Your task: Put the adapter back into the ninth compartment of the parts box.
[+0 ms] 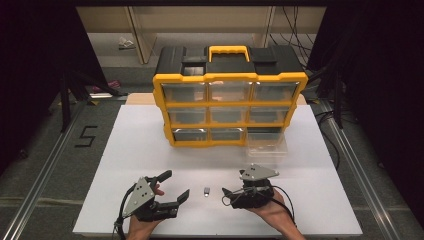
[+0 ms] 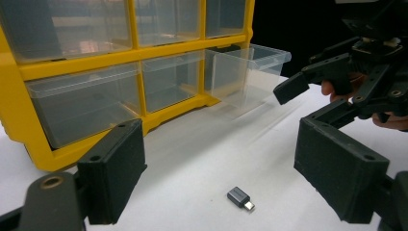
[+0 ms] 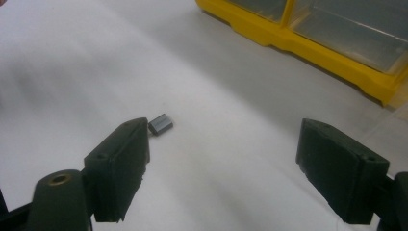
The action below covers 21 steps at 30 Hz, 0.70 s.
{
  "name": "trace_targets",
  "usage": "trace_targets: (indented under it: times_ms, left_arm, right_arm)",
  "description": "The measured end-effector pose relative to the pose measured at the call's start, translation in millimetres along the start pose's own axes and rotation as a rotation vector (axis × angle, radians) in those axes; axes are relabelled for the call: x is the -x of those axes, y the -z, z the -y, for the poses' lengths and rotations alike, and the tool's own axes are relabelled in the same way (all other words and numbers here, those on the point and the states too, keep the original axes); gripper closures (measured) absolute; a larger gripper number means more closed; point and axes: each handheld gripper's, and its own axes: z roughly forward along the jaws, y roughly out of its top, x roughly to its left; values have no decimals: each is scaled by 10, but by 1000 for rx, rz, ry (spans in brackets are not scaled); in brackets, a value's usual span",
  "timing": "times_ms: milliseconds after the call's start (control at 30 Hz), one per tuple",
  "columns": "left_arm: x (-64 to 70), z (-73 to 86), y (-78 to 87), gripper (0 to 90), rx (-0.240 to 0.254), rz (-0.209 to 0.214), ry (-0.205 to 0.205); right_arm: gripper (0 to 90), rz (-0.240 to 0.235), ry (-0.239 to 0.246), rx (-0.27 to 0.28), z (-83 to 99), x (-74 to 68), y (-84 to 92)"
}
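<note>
Adapter (image 1: 206, 191), small and grey with a metal plug end, lies flat on the white surface (image 1: 125, 150), near its front edge, between the two tongs and touching neither. In the left gripper view it (image 2: 240, 198) sits low between the spread black jaws, plug end pointing toward the camera. In the right gripper view it (image 3: 160, 123) lies just beside the tip of the jaw at that view's left.

Left tongs (image 1: 175, 186) are held by a hand (image 1: 142, 226) at the surface's front left, jaws wide apart and aimed toward the adapter. Right tongs (image 1: 228, 195) rest on a hand (image 1: 272, 212) at the front right, jaws also apart.

Behind stands a yellow organizer (image 1: 230, 107) with clear drawers and a black top. One clear drawer (image 1: 266, 145) is pulled out at its lower right corner and sits on the surface.
</note>
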Motion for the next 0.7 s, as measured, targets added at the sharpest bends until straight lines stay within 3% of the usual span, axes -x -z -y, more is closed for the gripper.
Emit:
trace_targets:
  times_ms: [700]
  left_arm:
    - [3, 0, 7, 181, 0, 0, -5]
  right_arm:
    - [224, -35, 31, -116, -217, -157, -378]
